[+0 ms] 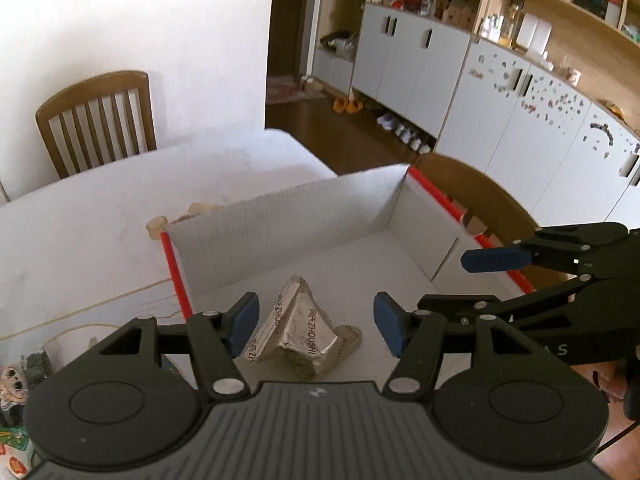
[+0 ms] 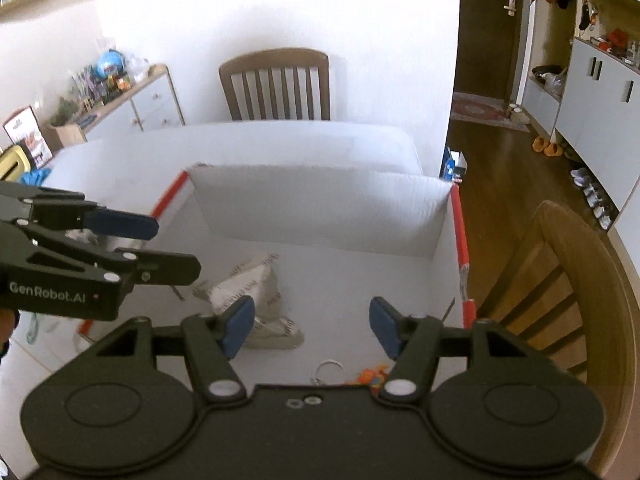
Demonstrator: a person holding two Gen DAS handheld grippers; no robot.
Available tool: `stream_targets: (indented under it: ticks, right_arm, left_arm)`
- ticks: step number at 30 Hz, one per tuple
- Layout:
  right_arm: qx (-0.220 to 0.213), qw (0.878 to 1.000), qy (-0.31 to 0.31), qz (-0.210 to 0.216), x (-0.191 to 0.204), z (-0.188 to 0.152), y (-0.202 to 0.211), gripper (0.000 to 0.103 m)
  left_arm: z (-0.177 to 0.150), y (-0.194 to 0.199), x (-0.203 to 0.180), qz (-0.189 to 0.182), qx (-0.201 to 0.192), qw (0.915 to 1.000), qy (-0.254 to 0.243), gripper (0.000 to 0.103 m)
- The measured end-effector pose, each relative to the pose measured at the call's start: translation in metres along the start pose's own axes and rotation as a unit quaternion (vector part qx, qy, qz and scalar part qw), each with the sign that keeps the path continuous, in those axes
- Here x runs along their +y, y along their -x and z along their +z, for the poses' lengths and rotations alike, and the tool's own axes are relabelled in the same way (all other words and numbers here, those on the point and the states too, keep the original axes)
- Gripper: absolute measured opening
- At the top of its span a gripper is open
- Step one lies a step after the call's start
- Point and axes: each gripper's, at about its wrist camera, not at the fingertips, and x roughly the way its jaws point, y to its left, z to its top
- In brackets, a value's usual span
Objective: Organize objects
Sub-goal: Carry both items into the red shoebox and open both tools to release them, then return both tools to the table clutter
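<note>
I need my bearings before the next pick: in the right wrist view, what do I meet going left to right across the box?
Left gripper over the box's left edge → crumpled silver foil packet on the box floor → small white ring → orange item → red-taped right wall of the box → wooden chair outside it.

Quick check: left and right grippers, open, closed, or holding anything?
Left gripper: open, holding nothing; foil packet lies in box below.
Right gripper: open, empty.
</note>
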Motion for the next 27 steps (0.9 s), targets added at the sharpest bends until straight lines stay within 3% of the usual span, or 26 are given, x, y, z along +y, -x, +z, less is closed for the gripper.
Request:
stream_targets:
  ticks: [13, 16, 27]
  right_arm:
    - [-0.043, 0.999, -0.022, 0.004, 0.041, 0.001, 0.035, 0.07]
    - [-0.047, 0.999, -0.026, 0.003, 0.054, 0.002, 0.038, 0.071]
    - [-0.064, 0.998, -0.025, 0.007, 0.115, 0.0, 0.04, 0.09]
  left_arm:
    - [-0.022, 0.059, 0.02, 0.014, -0.041, 0.9989, 0.014, 0.063]
    - [-0.03, 0.071, 0.031, 0.014, -0.047, 0.9984, 0.027, 0.071]
    - [-0.062, 0.116, 0.08, 0.032, -0.067, 0.9954, 0.062, 0.085]
